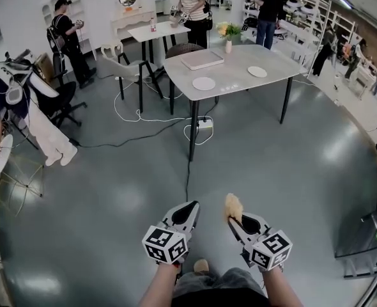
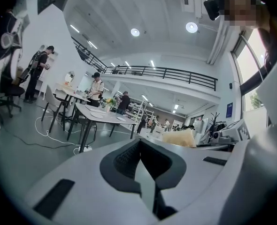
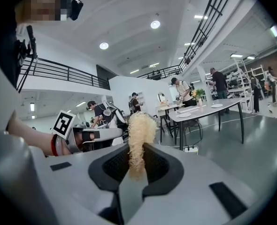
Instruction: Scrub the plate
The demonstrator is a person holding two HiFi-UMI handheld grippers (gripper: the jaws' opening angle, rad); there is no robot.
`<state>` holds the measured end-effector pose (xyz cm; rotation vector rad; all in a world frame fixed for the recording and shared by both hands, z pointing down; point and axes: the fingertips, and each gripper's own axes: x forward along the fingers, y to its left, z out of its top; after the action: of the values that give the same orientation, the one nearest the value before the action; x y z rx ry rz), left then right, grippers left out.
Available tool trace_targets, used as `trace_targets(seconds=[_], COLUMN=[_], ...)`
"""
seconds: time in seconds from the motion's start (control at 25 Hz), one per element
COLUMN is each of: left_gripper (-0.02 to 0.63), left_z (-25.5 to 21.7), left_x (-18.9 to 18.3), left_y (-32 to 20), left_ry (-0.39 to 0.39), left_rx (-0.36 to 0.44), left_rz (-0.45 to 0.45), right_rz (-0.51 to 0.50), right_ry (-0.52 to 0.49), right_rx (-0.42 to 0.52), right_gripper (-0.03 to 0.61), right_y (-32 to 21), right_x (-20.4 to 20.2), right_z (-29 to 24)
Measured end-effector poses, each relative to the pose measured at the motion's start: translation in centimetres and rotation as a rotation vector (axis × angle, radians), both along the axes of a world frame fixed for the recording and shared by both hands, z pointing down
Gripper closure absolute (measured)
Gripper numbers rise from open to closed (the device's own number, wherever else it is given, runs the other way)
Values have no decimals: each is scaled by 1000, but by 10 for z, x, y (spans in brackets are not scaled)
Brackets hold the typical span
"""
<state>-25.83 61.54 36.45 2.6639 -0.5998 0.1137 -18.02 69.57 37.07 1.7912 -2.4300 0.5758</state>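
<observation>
From the head view, you hold both tools low over the grey floor (image 1: 112, 203). Your forearms are cut off by the bottom edge. The left gripper (image 1: 190, 208) shows its marker cube clearly, but its tips point away from you and the gap between them is hard to read here. The right gripper (image 1: 236, 221) has a pale, fibrous scrubber (image 1: 232, 206) sticking out past its tips. The table (image 1: 239, 69) stands well ahead of you. On it lie the nearer plate (image 1: 204, 83) and the farther plate (image 1: 257, 71), both well apart from your tools. A flat tray (image 1: 202, 59) and a vase of flowers (image 1: 228, 34) are there too.

In the left gripper view, your left tongs are pressed together with nothing between them. One edge of the scrubber (image 2: 178, 138) peeks over the tool's body on the right, and the rest of it is hidden. The table is small and off to the left, and the plates on it are too small to tell apart.

In the right gripper view, your right tongs are clamped on the scrubber's lower end, so the pads cover that part while the frayed top stands free above them. The left gripper's cube shows at the left, with its tips hidden behind its own body. The table sits far off to the right, and the plates on it show only as thin pale discs.
</observation>
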Motion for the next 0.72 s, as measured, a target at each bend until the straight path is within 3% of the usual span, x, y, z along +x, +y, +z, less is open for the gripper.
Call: trace_targets(seconds=[0.4,0.72], left_gripper=[601,601], left_z=[9,8], left_x=[15,42], left_y=[-33,-102], left_ry=[-8,-15], left_rx=[-28,-19], left_rz=[7,-47], right_rz=[28,-25], right_ry=[-37,-41], right_rx=[-37,-9], right_gripper=[506,506], right_y=[-32,-111], right_x=[25,56], right_z=[10,6])
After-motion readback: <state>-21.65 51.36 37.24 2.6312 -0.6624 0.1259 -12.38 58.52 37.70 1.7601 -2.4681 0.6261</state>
